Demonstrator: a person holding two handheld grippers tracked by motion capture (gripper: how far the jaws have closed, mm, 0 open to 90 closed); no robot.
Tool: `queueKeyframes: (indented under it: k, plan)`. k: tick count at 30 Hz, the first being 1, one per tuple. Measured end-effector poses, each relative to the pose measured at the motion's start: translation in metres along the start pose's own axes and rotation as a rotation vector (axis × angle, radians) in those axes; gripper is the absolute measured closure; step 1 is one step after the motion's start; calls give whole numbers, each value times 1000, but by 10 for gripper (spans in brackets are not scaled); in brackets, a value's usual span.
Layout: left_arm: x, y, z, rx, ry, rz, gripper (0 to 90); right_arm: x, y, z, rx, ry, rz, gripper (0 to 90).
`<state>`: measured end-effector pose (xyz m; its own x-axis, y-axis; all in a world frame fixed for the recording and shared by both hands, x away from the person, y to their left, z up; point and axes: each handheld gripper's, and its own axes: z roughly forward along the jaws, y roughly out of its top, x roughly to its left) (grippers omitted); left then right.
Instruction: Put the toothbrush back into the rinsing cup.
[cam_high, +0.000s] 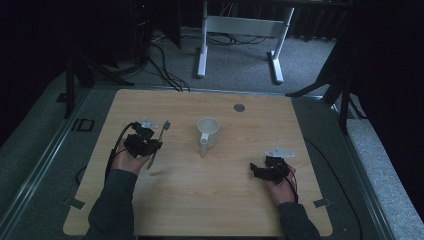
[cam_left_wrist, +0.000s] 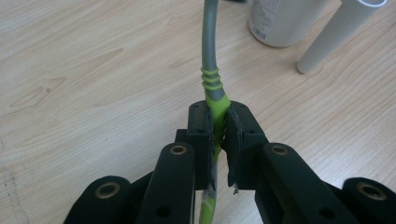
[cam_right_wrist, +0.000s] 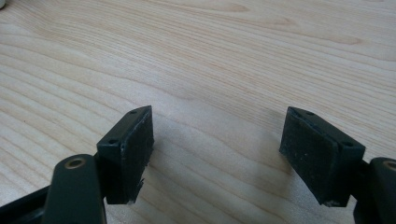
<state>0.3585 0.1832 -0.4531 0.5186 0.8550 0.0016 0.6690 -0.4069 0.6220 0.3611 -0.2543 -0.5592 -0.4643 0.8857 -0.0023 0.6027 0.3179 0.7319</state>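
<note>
1. The left claw (cam_high: 150, 137), well left of the white mug (cam_high: 208, 132) on the table (cam_high: 200, 200), is clamped on a toothbrush (cam_high: 156, 145).
2. The high view shows the toothbrush running from the claw up to its head at upper left of the mug, its green end hanging out below the claw.
3. The left gripper view adds what the high view cannot: the pads (cam_left_wrist: 211, 133) squeeze the toothbrush's (cam_left_wrist: 210, 70) green grip, and its grey neck points toward the mug (cam_left_wrist: 282, 21).
4. The mug stands upright near the table's middle, with bare wood on every side of it.
5. The right claw (cam_high: 260, 170), at lower right of the mug, stands apart.
6. The right gripper view shows bare wood between its pads (cam_right_wrist: 137, 144).
</note>
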Motion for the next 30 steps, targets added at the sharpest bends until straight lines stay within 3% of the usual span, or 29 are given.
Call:
queueKeyframes:
  k: [6, 30]
  plan:
    - [-3, 1, 0, -11, -9, 19, 812, 0, 0, 0, 0, 0, 0, 252]
    - [-5, 8, -7, -77, -15, 18, 811, 0, 0, 0, 0, 0, -3, 253]
